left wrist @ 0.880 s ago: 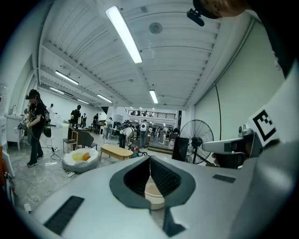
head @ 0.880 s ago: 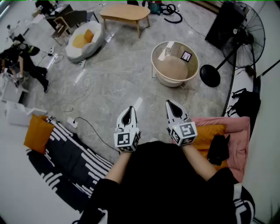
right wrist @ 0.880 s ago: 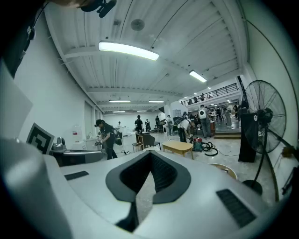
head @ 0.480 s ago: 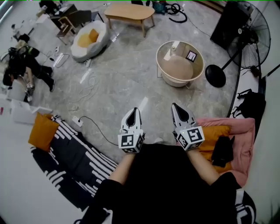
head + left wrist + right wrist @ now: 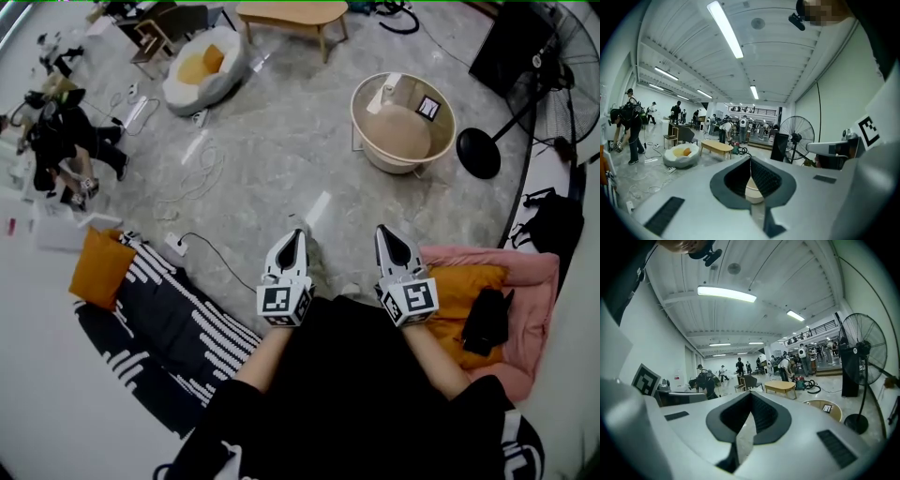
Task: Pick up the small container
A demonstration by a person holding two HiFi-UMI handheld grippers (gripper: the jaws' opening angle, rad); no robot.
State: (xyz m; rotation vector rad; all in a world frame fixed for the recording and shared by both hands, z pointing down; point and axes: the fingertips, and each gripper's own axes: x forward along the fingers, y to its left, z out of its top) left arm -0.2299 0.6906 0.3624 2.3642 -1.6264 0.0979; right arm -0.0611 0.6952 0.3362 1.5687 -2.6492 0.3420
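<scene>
head camera is looking steeply down at the floor (image 5: 272, 159), with left tongs (image 5: 293, 236) and right tongs (image 5: 386, 232) close beneath. each tongs camera is riding just behind its jaws, facing forward over that floor. all views are sharing the round tub (image 5: 358, 105) and fan (image 5: 553, 66).

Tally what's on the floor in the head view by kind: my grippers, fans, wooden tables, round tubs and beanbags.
Grippers: 2, left gripper and right gripper, both shut
Fan: 1
Wooden table: 1
Round tub: 1
Beanbag: 1
Total: 6
</scene>
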